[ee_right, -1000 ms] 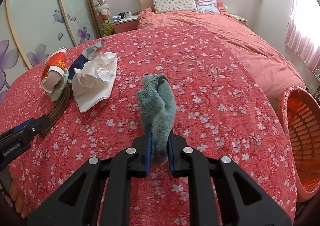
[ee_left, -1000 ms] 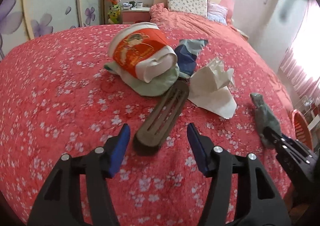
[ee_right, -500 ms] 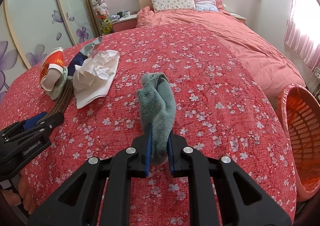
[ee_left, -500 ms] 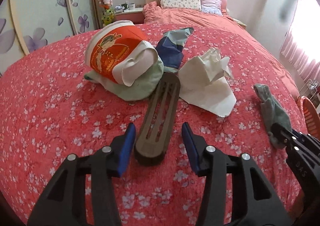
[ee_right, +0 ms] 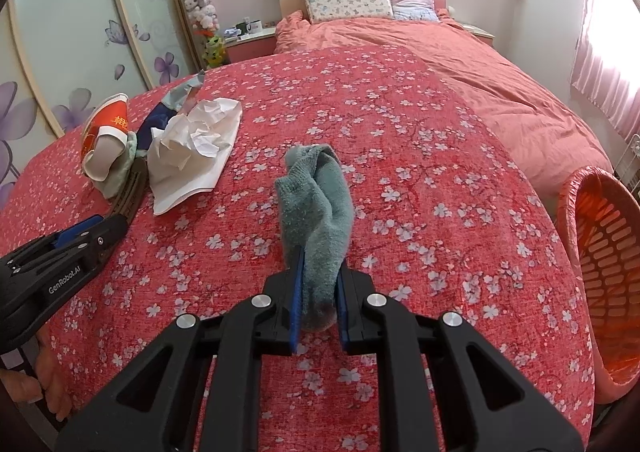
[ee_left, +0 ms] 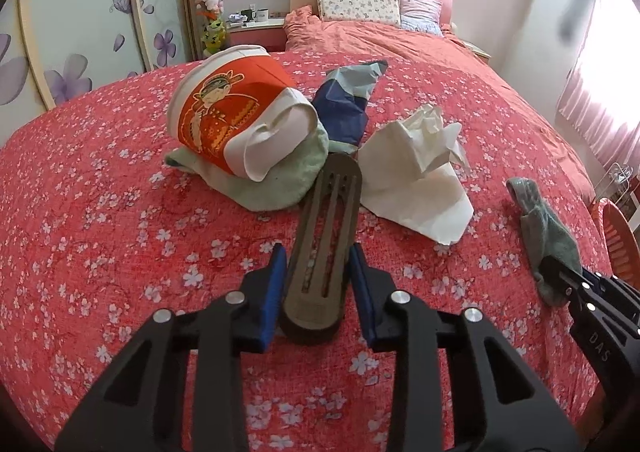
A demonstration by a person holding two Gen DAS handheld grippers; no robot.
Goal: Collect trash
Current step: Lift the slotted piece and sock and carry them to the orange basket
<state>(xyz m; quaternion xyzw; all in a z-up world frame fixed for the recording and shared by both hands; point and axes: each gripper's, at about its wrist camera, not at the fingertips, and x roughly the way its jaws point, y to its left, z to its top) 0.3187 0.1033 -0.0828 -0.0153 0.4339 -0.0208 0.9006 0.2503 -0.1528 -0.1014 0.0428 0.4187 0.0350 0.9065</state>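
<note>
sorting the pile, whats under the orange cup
The cup lies tipped on a pale green cloth, which rests on the bedspread. A blue wrapper sits behind it. Whether anything lies beneath the cloth is hidden.

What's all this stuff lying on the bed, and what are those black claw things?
paper cup: one, orange and white, crushed, on its side atop the pale green cloth
pale green cloth: one, under the cup
blue wrapper: one, navy and grey, behind the cup
crumpled paper: one, white, right of the cup
slotted sole: one, brown, lying between the left claw's fingers
sock: one, teal, pinched in the right claw
basket: one, orange, beside the bed on the right
bedspread: one, red with white blossoms
pillows: two, at the headboard
left claw: black with blue pads, nearly closed around the sole
right claw: black with blue pads, shut
</note>
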